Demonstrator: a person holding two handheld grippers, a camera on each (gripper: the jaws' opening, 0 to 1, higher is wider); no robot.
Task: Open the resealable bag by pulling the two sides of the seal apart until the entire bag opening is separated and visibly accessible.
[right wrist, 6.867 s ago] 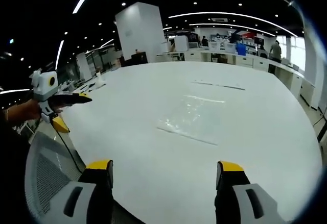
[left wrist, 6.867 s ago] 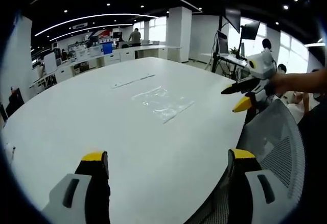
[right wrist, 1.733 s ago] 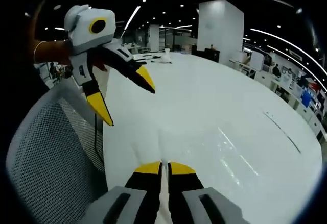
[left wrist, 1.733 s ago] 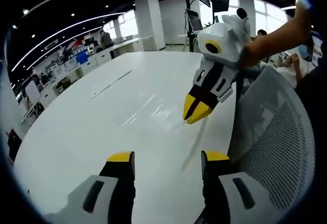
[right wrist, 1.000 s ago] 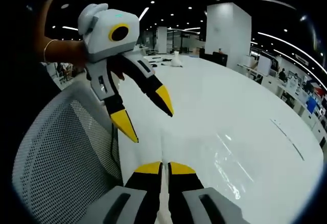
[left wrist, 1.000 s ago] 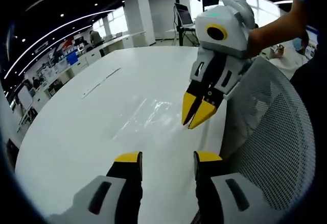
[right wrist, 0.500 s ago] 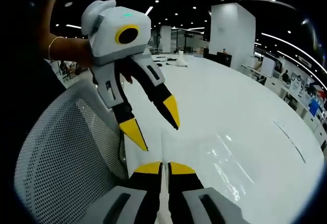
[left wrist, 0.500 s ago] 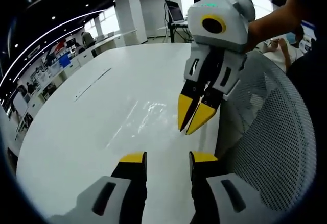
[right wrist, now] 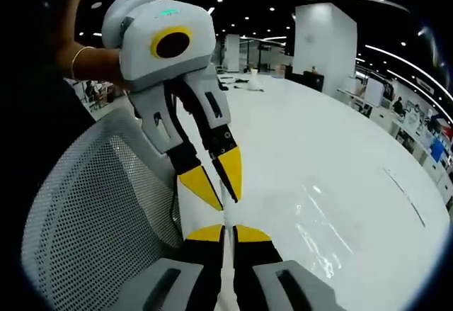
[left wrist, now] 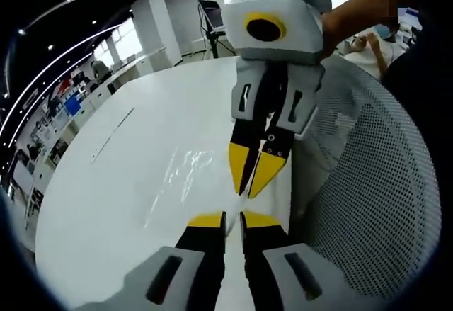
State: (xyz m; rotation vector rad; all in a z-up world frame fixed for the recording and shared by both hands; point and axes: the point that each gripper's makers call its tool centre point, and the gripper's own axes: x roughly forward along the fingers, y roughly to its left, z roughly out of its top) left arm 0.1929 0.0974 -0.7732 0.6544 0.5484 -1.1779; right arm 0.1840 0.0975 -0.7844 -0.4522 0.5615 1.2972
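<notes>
- The right gripper [right wrist: 224, 232] has its fingers pinched on the near edge of the clear resealable bag [right wrist: 311, 219], which lies on the white bench [right wrist: 340, 148] ahead of them.
- The left gripper [left wrist: 225, 219] has its fingers narrowed; whether they grip the bag's [left wrist: 180, 176] edge I cannot tell.
- Step, as I judge: both sides of the seal being taken; next, pull apart.
- A mesh chair back [left wrist: 368, 205] crowds beside the fingers.

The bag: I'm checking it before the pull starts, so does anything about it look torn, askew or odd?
Nothing stands out. The clear bag lies on the white table, its near edge running up into the shut right gripper. No tear shows. The left gripper is nearly shut beside it.
</notes>
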